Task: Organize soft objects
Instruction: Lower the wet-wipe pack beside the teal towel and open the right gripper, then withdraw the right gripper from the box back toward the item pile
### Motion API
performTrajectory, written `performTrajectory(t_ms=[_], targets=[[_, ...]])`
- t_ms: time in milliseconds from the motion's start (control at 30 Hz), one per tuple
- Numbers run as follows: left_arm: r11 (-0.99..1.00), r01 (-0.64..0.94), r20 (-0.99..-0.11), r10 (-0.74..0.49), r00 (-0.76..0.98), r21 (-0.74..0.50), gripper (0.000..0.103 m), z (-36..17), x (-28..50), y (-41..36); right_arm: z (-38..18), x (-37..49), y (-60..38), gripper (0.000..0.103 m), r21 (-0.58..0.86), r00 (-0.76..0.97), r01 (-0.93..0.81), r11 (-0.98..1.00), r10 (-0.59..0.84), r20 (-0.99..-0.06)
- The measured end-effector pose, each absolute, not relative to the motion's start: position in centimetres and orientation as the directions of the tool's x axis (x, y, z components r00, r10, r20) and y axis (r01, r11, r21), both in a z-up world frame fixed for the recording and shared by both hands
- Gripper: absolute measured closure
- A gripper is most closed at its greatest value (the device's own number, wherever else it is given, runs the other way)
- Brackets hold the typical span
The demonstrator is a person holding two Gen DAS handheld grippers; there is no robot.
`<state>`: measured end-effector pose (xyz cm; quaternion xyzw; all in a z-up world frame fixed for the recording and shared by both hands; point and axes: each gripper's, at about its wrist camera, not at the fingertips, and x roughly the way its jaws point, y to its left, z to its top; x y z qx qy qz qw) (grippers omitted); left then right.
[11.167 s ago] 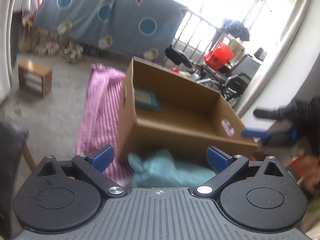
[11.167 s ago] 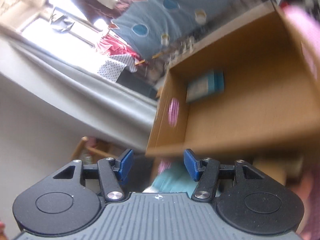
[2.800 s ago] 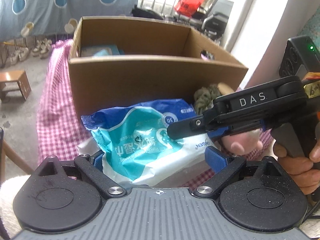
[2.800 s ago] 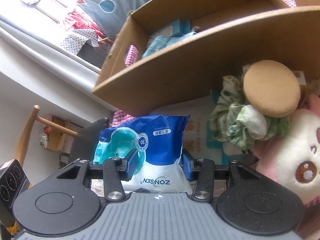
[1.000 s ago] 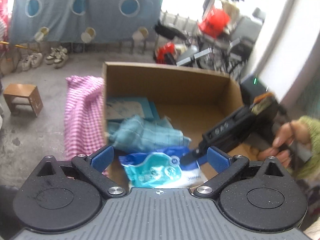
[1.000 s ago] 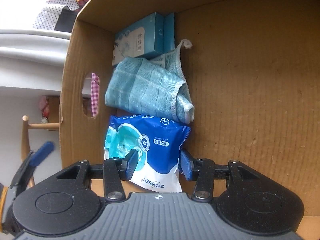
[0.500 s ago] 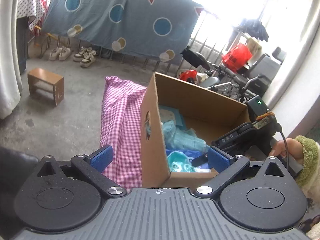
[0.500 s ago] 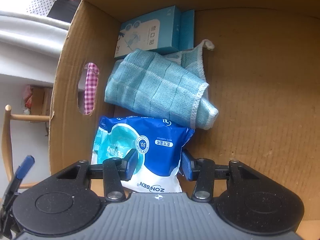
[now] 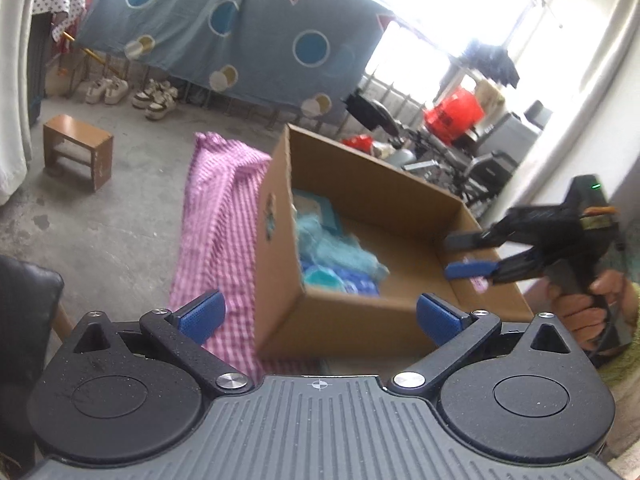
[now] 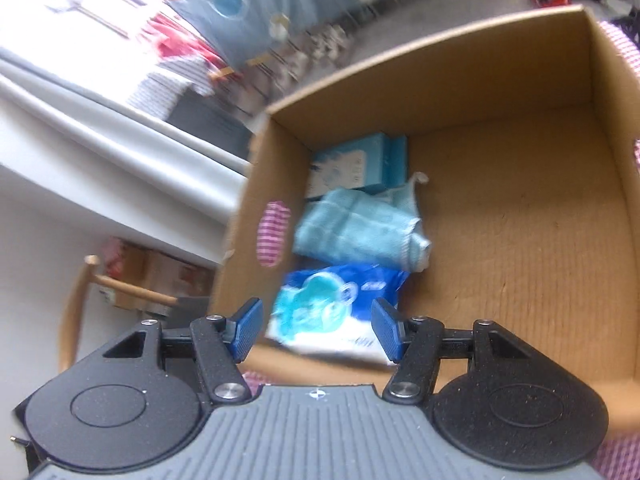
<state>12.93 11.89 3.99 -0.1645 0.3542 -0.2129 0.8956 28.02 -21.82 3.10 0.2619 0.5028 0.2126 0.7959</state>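
An open cardboard box [image 9: 352,320] [image 10: 520,240] sits on a pink checked cloth [image 9: 216,216]. Along its left side lie a blue tissue carton [image 10: 356,168], a folded teal towel [image 10: 360,232] and a blue-and-white wipes packet [image 10: 332,312] [image 9: 340,280]. My right gripper [image 10: 316,331] hovers above the packet with its jaws opening; the pads [image 10: 246,328] stand clear of it. In the left wrist view the right gripper [image 9: 460,256] hangs over the box's right end, held by a hand [image 9: 588,312]. My left gripper [image 9: 319,317] is open and empty in front of the box's near wall.
A small wooden stool [image 9: 76,152] and pairs of shoes [image 9: 132,94] stand on the concrete floor beyond the cloth. A blue sheet with circles [image 9: 224,32] hangs behind. A wooden chair [image 10: 100,284] is left of the box. The right half of the box floor [image 10: 520,220] is bare.
The right gripper let go of the wipes packet and rose out of the box; the packet now lies on the box floor. The left gripper shifted sideways along the box.
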Motion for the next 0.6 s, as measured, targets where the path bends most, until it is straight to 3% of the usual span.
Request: performTrajectory(t_ms=[200,600], targets=[[0.836,0.296,-0.622,-0.544,0.564,-0.463,0.001,1.7,11.2,9.5,3.1,21.5,-22.0,0.037,0.671,0.443,-0.115,0.732,0.643,-0.625],[0.828,0.353,-0.703,-0.557,0.442,-0.435,0.002,-2.6,8.4,5.1,-2.5,14.3,-19.5,0.037,0.661,0.463,-0.031,0.75,0.597,-0.655]])
